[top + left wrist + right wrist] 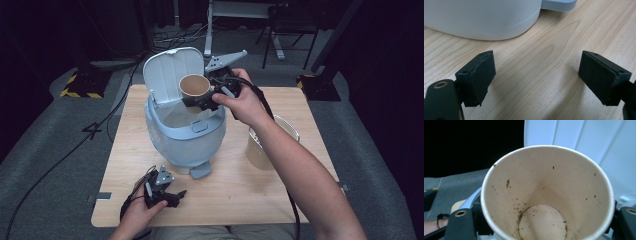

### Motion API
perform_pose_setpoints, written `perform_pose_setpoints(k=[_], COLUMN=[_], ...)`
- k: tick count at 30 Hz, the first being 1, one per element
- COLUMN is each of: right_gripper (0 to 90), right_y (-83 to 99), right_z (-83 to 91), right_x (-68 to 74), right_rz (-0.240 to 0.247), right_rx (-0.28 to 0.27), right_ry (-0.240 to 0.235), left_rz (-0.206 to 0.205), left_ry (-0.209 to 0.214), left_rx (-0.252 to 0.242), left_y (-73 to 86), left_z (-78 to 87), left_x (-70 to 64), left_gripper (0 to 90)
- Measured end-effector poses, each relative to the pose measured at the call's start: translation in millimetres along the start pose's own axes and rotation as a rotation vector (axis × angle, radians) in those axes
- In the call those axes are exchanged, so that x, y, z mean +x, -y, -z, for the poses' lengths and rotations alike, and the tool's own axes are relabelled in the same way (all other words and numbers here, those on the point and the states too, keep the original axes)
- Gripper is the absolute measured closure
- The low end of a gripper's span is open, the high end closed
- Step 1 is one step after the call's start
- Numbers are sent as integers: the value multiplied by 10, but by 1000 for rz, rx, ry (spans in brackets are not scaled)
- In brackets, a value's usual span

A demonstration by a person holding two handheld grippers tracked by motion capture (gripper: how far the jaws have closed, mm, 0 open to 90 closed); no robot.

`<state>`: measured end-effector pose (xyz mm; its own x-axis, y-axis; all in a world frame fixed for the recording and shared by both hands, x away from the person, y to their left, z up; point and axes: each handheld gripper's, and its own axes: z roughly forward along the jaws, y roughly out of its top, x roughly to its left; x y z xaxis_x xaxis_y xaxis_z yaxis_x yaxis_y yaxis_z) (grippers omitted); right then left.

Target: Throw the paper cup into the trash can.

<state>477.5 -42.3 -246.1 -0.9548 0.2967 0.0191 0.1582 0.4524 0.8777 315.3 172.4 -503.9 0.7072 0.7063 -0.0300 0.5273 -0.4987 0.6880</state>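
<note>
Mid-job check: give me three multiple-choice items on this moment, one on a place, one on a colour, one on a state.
1. Where is the brown paper cup held?
A. over the open pale blue plastic bin
B. on the floor
C. beside the left gripper

2. What colour is the raised bin lid?
A. red
B. pale blue
C. black

3. How stands the left gripper?
A. shut on a cup
B. open over bare wooden table
C. shut on a lid

Answers: 1 A, the right gripper grips the cup above the bin mouth; 2 B, high view shows it; 3 B, its jaws stand wide apart.
</note>
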Motion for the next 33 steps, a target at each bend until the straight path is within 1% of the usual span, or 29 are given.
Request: perform_pose_setpoints(k=[2,3,4,6,7,8,9,10,11,12,13,14,16,17,18,20,24,27,30,33], right_gripper=[250,247,247,239,216,140,140,172,170,150,166,158,158,157,158,158,161,196,203,209], right_y=[10,24,24,43,48,60,60,61,59,57,52,48,45,45,44,43,44,58,85,118], right_z=[-49,-98,-98,-151,-167,-201,-201,-208,-214,-214,-205,-195,-161,-148,-110,-89,8,112,248,413], right_x=[5,12,12,28,34,51,51,57,67,76,89,96,110,113,116,117,120,145,169,173], right_rz=[4,1,1,10,21,35,35,37,36,35,46,52,55,58,60,56,53,51,38,36], right_rx=[26,51,51,81,88,101,101,104,99,98,94,90,79,78,71,65,45,27,6,-20], right_ry=[-9,-35,-35,-49,-47,-44,-44,-58,-63,-62,-55,-55,-67,-65,-55,-54,-30,-13,-10,5], left_rz=[0,1,-1,0,0,0,0,-1,-2,0,-1,0,-1,0,0,1,0,-1,-3,-18], left_ry=[0,3,1,1,2,0,1,0,0,3,-1,2,0,0,1,3,1,1,3,6], left_rx=[-1,0,-1,0,-1,0,1,0,1,0,0,1,0,1,1,1,1,0,3,3], left_y=[0,0,0,0,0,0,0,0,0,0,0,0,0,0,0,0,0,0,6,24], left_z=[-1,-1,0,0,-1,0,0,0,1,-1,0,-1,0,1,0,-1,1,1,9,31], left_x=[0,0,1,0,0,0,0,1,1,0,0,0,0,0,0,0,0,0,9,35], left_gripper=[148,148,148,148,147,147,147,148,148,148,148,148,148,147,147,148,148,147,150,154])
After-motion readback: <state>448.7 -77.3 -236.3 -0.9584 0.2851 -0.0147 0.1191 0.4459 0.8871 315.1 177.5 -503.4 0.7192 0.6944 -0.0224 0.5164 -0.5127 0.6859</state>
